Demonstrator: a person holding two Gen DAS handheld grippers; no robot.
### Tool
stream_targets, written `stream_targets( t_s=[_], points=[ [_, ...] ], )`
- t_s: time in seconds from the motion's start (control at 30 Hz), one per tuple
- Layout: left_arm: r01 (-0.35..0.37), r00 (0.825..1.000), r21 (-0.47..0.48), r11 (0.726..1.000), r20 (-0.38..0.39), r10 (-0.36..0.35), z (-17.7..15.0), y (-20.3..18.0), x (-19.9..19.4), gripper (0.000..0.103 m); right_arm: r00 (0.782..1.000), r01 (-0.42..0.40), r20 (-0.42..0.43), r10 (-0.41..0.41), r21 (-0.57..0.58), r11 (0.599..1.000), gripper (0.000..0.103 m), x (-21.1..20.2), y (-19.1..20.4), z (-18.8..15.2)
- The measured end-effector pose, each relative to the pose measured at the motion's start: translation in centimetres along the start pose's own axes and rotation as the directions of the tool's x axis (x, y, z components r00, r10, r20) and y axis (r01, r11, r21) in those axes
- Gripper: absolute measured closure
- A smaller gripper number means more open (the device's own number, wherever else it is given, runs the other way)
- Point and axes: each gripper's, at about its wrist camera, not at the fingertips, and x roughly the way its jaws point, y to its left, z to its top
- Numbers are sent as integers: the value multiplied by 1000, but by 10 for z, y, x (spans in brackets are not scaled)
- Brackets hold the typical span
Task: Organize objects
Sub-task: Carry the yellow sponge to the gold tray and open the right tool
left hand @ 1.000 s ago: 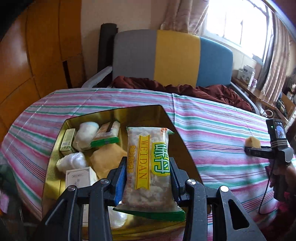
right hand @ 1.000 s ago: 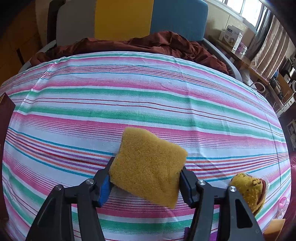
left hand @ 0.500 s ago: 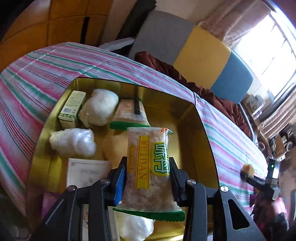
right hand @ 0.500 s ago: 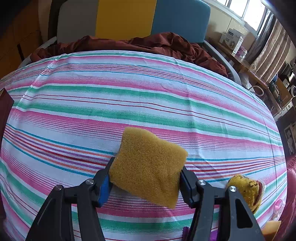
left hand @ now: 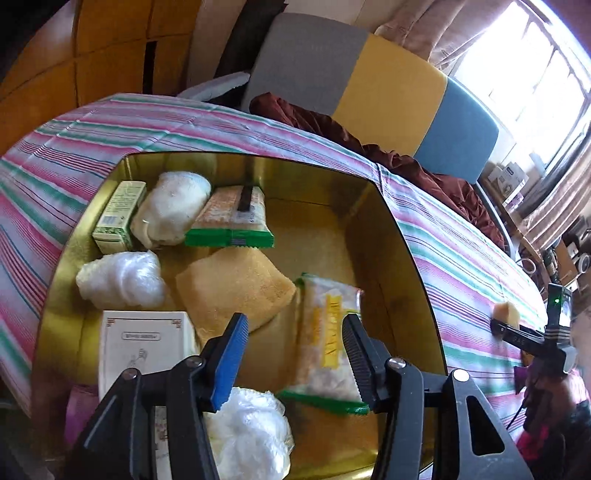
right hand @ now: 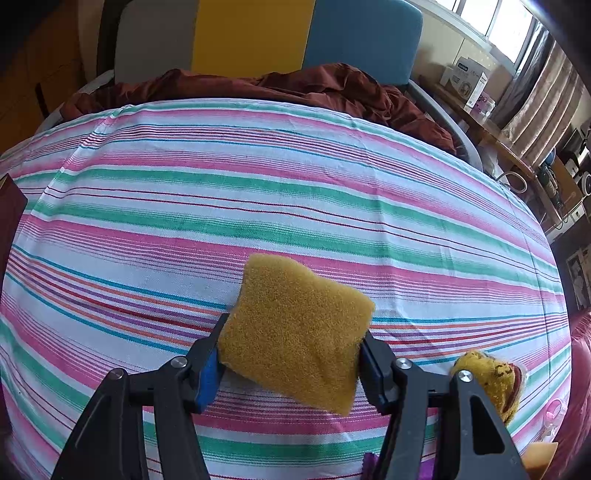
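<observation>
Through the left wrist camera I look down into a gold tin (left hand: pixel 400 266) sitting on the striped tablecloth (left hand: pixel 454 254). My left gripper (left hand: pixel 295 343) hangs over the tin and its jaws are opening; the snack packet (left hand: pixel 327 343) lies on the tin floor below and between them, and neither pad presses on it. The packet is blurred, with its green sealed edge nearest me. Just left of it lies a tan sponge (left hand: pixel 236 291), touching the packet's side. Along the far wall I see a small green box (left hand: pixel 118 218), a white wrapped bundle (left hand: pixel 170 214) and a second green-edged packet (left hand: pixel 231 221), side by side. A clear plastic wad (left hand: pixel 122 282) sits near the left wall, a white carton (left hand: pixel 146 347) in front of it, and another white plastic wad (left hand: pixel 251 432) under my left finger. Far right, my right gripper (left hand: pixel 504 317) shows small over the cloth with something yellow in it.

Through the right wrist camera, my right gripper (right hand: pixel 291 354) is clamped on a yellow sponge (right hand: pixel 295 332), both pads pressed into its sides, the sponge tilted with one corner down. It is over the striped cloth; I cannot tell whether it touches. A yellow plush toy (right hand: pixel 495 376) lies on the cloth just right of the gripper. Beyond the table, a dark red cloth (right hand: pixel 295 85) is heaped against a grey, yellow and blue chair back (right hand: pixel 251 33).
</observation>
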Motion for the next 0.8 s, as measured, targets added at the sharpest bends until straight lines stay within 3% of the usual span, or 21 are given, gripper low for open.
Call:
stream_targets(
  t_s=[0.23, 0.37, 0.53, 0.67, 0.8],
  points=[
    [-117, 991, 88, 989, 75, 110, -12, 5, -28, 48, 1000, 0, -1, 0, 2, 1000, 41, -1, 0, -1],
    [-140, 983, 106, 984, 131, 126, -13, 8, -47, 42, 1000, 1, -1, -1, 3, 1000, 41, -2, 1, -2],
    [-166, 972, 114, 979, 188, 143, -9, 11, -67, 41, 1000, 10, -17, -10, 8, 1000, 42, -7, 7, -6],
    [-190, 963, 136, 972, 220, 157, -8, 9, -76, 36, 997, -69, -44, 71, 40, 997, 42, -18, 18, -9],
    [-188, 960, 131, 973, 232, 155, -10, 14, -82, 36, 988, -154, 10, 154, -1, 988, 42, -48, 58, -6]
  ],
)
